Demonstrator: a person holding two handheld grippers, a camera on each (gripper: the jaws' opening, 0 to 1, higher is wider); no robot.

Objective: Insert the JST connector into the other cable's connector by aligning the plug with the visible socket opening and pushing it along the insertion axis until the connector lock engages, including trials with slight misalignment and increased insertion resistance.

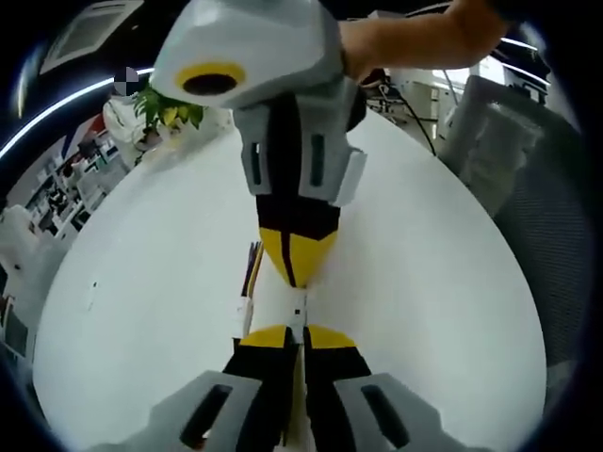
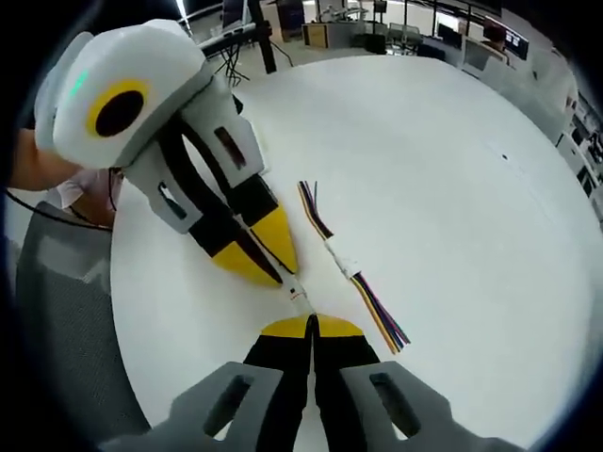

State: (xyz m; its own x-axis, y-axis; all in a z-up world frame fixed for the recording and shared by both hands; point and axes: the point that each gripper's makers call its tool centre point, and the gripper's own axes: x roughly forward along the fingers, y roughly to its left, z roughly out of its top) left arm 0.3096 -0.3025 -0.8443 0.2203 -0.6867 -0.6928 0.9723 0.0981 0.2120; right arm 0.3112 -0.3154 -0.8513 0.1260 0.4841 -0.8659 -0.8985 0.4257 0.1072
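Note:
A small white JST connector [image 1: 298,307] spans the short gap between the two pairs of yellow jaw tips. In the left gripper view, my left gripper [image 1: 297,335] is shut on its near end. The right gripper [image 1: 295,275] comes down from above, shut on the far end. In the right gripper view, my right gripper [image 2: 311,325] holds the same white connector [image 2: 300,298], and the left gripper [image 2: 280,274] reaches in from the upper left. The two grippers stand nearly tip to tip just above the white table [image 1: 141,254]. Whether the halves are fully seated is hidden by the jaws.
A second cable with coloured wires and a white joined connector [image 2: 343,259] lies flat on the table beside the grippers, also seen as the cable [image 1: 247,292]. A green plant [image 1: 168,108] stands at the table's far edge. A grey mesh chair [image 1: 528,169] sits beyond the rim.

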